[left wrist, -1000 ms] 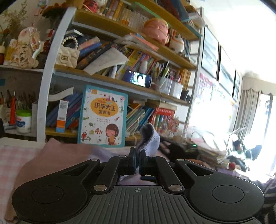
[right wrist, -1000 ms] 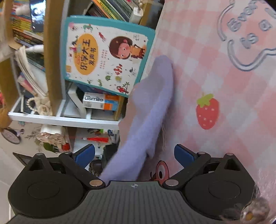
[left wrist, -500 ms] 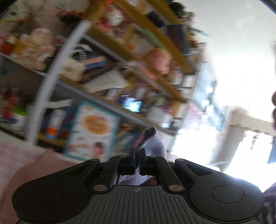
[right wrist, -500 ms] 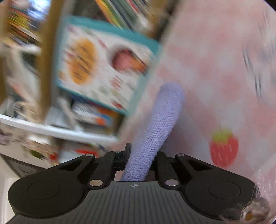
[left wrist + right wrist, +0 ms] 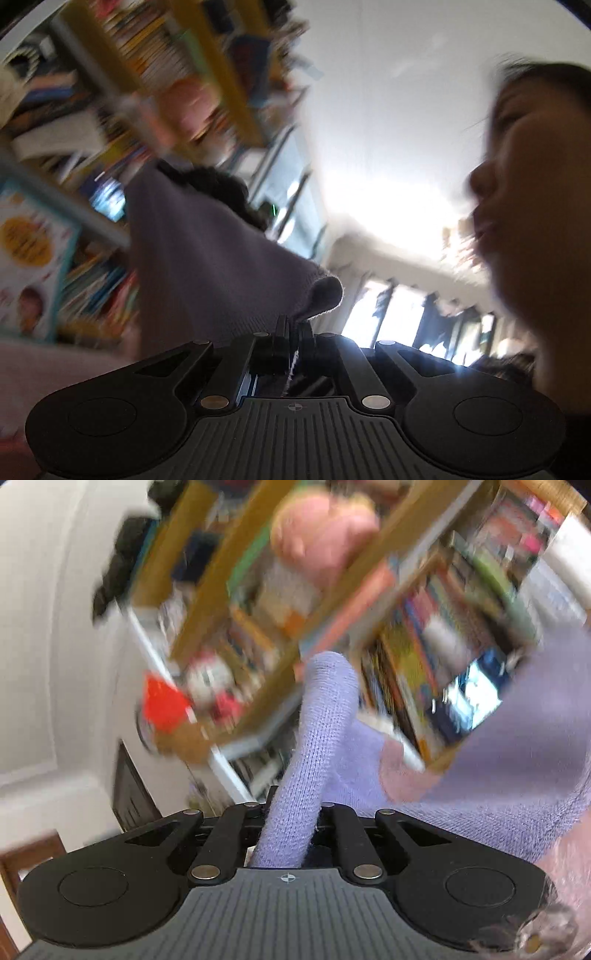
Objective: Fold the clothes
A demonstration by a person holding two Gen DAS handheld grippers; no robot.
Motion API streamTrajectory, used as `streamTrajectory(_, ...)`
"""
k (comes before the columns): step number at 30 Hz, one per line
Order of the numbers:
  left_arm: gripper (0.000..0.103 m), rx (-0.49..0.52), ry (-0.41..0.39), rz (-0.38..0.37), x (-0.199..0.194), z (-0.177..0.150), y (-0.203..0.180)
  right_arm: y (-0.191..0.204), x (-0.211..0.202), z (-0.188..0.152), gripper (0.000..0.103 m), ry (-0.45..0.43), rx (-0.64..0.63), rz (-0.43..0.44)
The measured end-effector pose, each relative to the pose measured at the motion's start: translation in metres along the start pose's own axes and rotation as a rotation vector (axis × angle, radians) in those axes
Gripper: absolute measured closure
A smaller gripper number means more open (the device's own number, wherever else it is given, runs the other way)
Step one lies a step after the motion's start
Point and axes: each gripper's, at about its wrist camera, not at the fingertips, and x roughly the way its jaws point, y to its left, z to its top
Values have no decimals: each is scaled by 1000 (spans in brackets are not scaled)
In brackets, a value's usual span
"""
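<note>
Right wrist: tongs [image 5: 291, 814] on lavender knit [image 5: 317, 738]

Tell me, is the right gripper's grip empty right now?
No, the right gripper is shut on a bunched fold of the lavender knit garment.

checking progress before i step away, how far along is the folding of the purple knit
Early stage. Done: both grips are made, the left gripper and right gripper each shut on the purple knit garment. In hand: it hangs lifted before the bookshelf. Left: no fold is visible yet.
</note>
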Motion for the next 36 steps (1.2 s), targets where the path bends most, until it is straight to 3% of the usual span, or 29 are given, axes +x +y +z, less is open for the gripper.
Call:
streamTrajectory(2, 90, -7, 35, 81, -8, -3, 4, -22, 40, -39, 95, 177, 5, -94)
streamTrajectory(4, 62, 1, 46, 179, -19, -2, 6, -41, 72, -75, 95, 323, 14, -170)
streamTrajectory(5, 33, 5, 52, 229, -25, -1, 7, -45, 75, -83, 95, 336, 17, -173)
streamTrajectory(6, 16, 8, 57, 278, -31, -1, 8, -48, 78, -92, 94, 349, 20, -176)
streamTrajectory(10, 15, 24, 80, 474, -54, 2, 12, -62, 91, -126, 89, 401, 32, -188)
streamTrajectory(12, 15, 32, 91, 573, -66, 3, 14, -69, 98, -143, 68, 427, 37, -194)
streamTrajectory(13, 14, 36, 96, 622, -71, 4, 16, -73, 101, -152, 64, 440, 40, -197)
streamTrajectory(18, 14, 61, 79, 647, -53, 11, 28, -90, 117, -195, 53, 506, 55, -213)
streamTrajectory(20, 14, 65, 85, 634, -42, 11, 32, -90, 99, -186, 50, 490, 12, -251)
streamTrajectory(23, 14, 83, 118, 614, -20, 9, 42, -89, 60, -166, 49, 455, -84, -346)
streamTrajectory(28, 14, 170, 218, 619, 25, 4, 55, -116, -18, -171, 50, 524, -249, -598)
streamTrajectory(34, 18, 508, 469, 720, 107, -18, 70, -108, -63, -192, 55, 526, -305, -646)
streamTrajectory(36, 30, 586, 554, 708, 132, -29, 78, -105, -77, -198, 72, 523, -322, -657)
